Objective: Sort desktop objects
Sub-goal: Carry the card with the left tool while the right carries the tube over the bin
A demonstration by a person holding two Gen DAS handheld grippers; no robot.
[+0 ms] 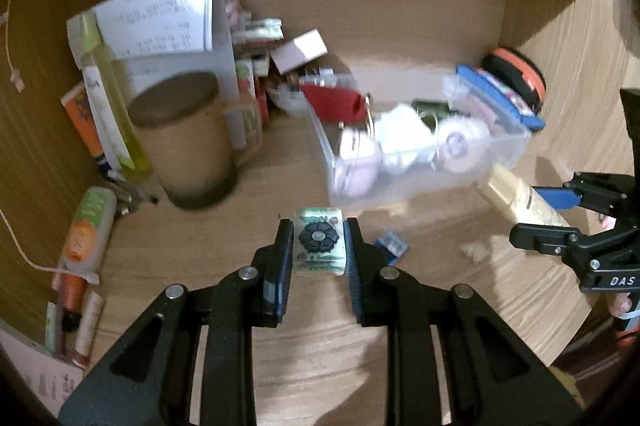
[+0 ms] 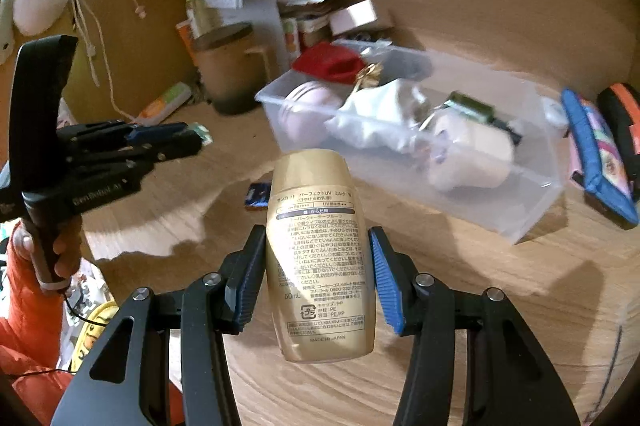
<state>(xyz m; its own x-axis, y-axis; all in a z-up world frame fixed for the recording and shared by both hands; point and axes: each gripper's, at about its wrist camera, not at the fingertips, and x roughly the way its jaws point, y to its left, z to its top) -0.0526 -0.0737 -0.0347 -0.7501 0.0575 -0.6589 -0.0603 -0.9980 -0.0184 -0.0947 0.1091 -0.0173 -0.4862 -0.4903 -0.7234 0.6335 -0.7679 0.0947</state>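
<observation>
My right gripper (image 2: pixel 318 274) is clamped on a gold sunscreen bottle (image 2: pixel 320 254), glossy plastic, covered in Japanese print; I can read "UV", "60mL" and "MADE IN JAPAN". My left gripper (image 1: pixel 319 246) pinches a small flat tile (image 1: pixel 319 242) with a dark flower design, held over the wooden desk (image 1: pixel 240 226). Just past both sits a clear plastic bin (image 2: pixel 520 193) stuffed with a red pouch (image 2: pixel 328 63) and pale round things. A small blue packet (image 1: pixel 391 244) lies on the desk.
</observation>
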